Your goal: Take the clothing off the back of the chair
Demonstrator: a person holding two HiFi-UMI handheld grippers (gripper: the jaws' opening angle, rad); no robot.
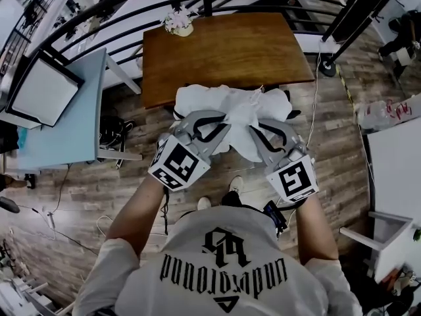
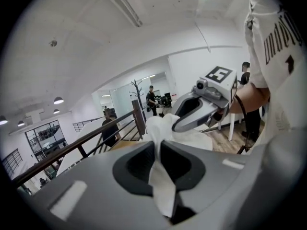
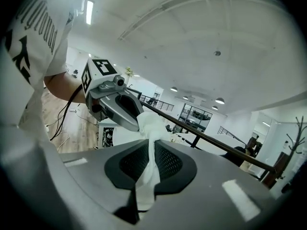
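Note:
A white piece of clothing point(image 1: 233, 110) lies bunched in front of the brown table, and whatever it rests on is hidden beneath it. My left gripper point(image 1: 218, 122) is shut on its left part and my right gripper point(image 1: 255, 131) is shut on its right part, close together. In the left gripper view a strip of white cloth point(image 2: 160, 181) is pinched between the jaws of the left gripper point(image 2: 157, 145), with the right gripper point(image 2: 201, 104) just beyond. In the right gripper view white cloth point(image 3: 146, 181) runs through the shut right gripper point(image 3: 151, 147), with the left gripper point(image 3: 115, 102) ahead.
The brown wooden table point(image 1: 223, 51) carries a small flower pot point(image 1: 179, 24). A black railing point(image 1: 99, 12) runs behind it. A light blue desk point(image 1: 72, 117) with a framed white panel point(image 1: 43, 91) stands at left, a white table point(image 1: 398, 170) at right. Cables point(image 1: 314, 104) cross the wooden floor.

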